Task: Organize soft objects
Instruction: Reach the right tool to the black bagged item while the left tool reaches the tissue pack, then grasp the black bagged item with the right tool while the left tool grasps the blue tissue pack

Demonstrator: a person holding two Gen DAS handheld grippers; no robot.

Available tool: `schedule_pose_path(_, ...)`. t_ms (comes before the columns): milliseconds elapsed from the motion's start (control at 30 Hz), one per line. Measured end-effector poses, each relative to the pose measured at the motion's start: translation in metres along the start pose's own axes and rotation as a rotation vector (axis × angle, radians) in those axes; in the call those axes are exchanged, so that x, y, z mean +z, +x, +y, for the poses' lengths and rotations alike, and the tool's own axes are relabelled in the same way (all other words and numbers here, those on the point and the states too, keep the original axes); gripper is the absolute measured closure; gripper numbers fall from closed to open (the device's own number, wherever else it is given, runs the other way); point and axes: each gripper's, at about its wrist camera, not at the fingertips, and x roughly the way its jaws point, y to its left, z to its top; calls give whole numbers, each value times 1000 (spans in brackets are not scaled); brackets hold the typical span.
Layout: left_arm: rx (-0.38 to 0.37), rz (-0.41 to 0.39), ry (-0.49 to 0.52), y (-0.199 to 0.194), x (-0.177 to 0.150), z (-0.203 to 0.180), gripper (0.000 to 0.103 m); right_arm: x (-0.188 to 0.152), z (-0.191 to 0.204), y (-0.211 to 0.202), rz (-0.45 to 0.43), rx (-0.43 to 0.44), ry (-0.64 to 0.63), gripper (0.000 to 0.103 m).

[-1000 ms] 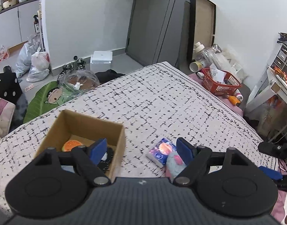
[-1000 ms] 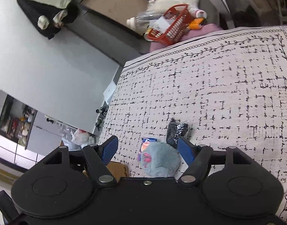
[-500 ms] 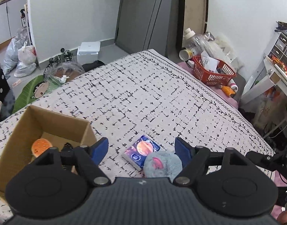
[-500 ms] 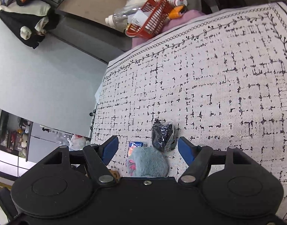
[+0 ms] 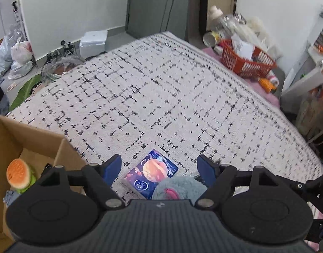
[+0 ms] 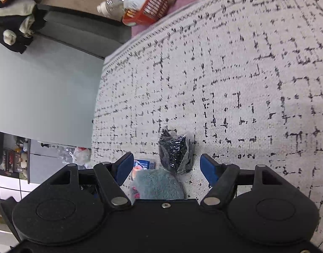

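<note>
Grey plush toy is framed between the parted, empty fingers of the left claw and right claw, probably for boxing in the cardboard box at the near left.

Even, diffuse indoor light in both views; no hard shadows, no glare. Fisheye distortion is strong: the bedspread bulges and the walls bow toward the frame edges. Motion blur softens the far part of the left wrist view, notably the red basket, and smears the weave pattern. Near items stay comparatively sharp.
</note>
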Motion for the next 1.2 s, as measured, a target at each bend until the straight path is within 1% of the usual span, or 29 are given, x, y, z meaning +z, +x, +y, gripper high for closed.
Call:
schedule_pose_path(367,14,131,60,59,2,-2,24,5,-9,51,83,-59,26,34)
schedule_pose_path(433,28,153,71,67,1,-2,24,5,-12,57,96,-59,41,34)
schedule_pose_path(567,32,189,125,82,-1,-6,24,7,-12,66,103,-53,43,35)
schedule_pose_path(700,49,220,115,95,0,-2,24,7,-10,72,108,-44,32,35)
schedule_pose_path(733,51,226,112,97,0,-1,26,7,-9,74,109,-44,28,37)
schedule_pose_path(800,58,219,105,97,0,0,32,6,-6,78,113,-44,19,43)
schedule_pose_path(833,62,214,101,96,0,2,43,6,-6,79,117,-42,18,49)
schedule_pose_path(867,66,211,93,95,1,3,44,6,-6,80,122,-40,19,57)
schedule_pose_path(933,55,205,63,92,3,8,46,4,-5,83,134,-43,2,67)
schedule_pose_path(1033,42,166,40,81,8,10,46,3,0,84,122,-47,-26,72)
schedule_pose_path(1200,30,93,11,56,18,14,46,2,7,77,87,-42,-54,74)
